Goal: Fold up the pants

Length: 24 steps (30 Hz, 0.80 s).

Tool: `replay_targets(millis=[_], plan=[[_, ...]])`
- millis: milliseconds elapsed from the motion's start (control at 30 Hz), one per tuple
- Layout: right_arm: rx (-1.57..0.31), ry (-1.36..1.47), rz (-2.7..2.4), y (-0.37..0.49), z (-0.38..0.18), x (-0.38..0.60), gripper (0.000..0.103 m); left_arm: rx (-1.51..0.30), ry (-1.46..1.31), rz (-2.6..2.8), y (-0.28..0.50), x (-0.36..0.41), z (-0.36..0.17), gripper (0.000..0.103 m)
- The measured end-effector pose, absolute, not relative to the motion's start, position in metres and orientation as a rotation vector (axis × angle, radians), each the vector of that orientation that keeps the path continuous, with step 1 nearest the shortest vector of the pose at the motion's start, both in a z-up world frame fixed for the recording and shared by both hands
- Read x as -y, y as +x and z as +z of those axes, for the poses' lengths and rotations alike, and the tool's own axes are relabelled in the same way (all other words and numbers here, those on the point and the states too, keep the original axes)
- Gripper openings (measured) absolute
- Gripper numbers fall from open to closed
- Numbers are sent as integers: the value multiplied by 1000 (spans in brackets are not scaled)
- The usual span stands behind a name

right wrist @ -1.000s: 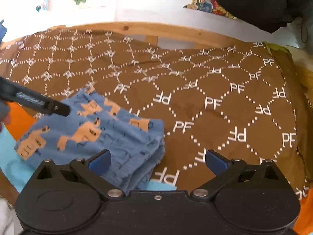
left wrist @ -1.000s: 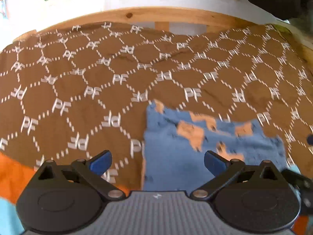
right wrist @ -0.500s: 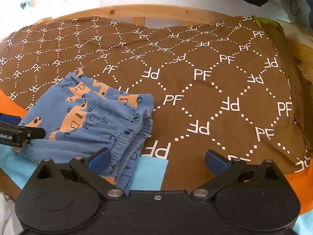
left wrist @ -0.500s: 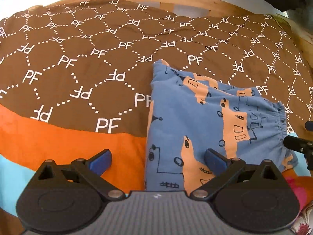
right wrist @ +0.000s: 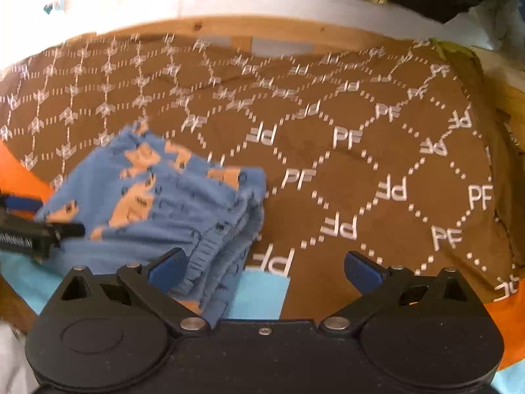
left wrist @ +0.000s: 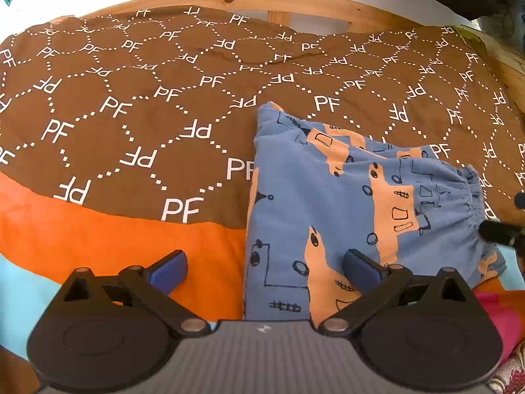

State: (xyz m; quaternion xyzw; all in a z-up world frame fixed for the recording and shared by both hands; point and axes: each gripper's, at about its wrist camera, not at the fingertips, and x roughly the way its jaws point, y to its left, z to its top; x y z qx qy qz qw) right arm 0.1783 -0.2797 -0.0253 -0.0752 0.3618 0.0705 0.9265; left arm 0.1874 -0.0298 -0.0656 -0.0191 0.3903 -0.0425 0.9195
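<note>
Since half second ago, we see right-wrist view tilted up and blurred, pants sitting lower left in it; left-wrist view barely changed. Pants point(left wrist: 344, 203) folded into compact stack, lying on brown blanket point(left wrist: 131, 115), near edge reaching orange and light-blue bedding point(left wrist: 98, 239). Gathered waistband point(right wrist: 223, 243) faces right gripper. Left gripper point(left wrist: 264, 266) wide open, holding nothing, right pad over pants. Right gripper point(right wrist: 264, 266) wide open, empty, left pad above waistband. Wooden bed frame point(left wrist: 295, 0) behind blanket.
</note>
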Motion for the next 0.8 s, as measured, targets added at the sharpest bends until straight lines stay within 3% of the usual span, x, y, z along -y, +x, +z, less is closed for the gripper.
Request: replay_targets(millis=[200,300,400,567,800], plan=[[-676,-101,129,176,-14,288,102,-829,-56,-116,188,21,-52,103],[-576,-46,108,175,-5,294,102,-697,-10,-104,191,17,-33,103],[-513,-48,68,185,-4,298,102,-683,54,-93,218,21,-24,103],[-599,-103,19,215,-25,302,102,-801,132,-54,270,35,-46,103],[-570,8,132,215,-19,320,102,-808,-80,-97,236,12,-40,103]])
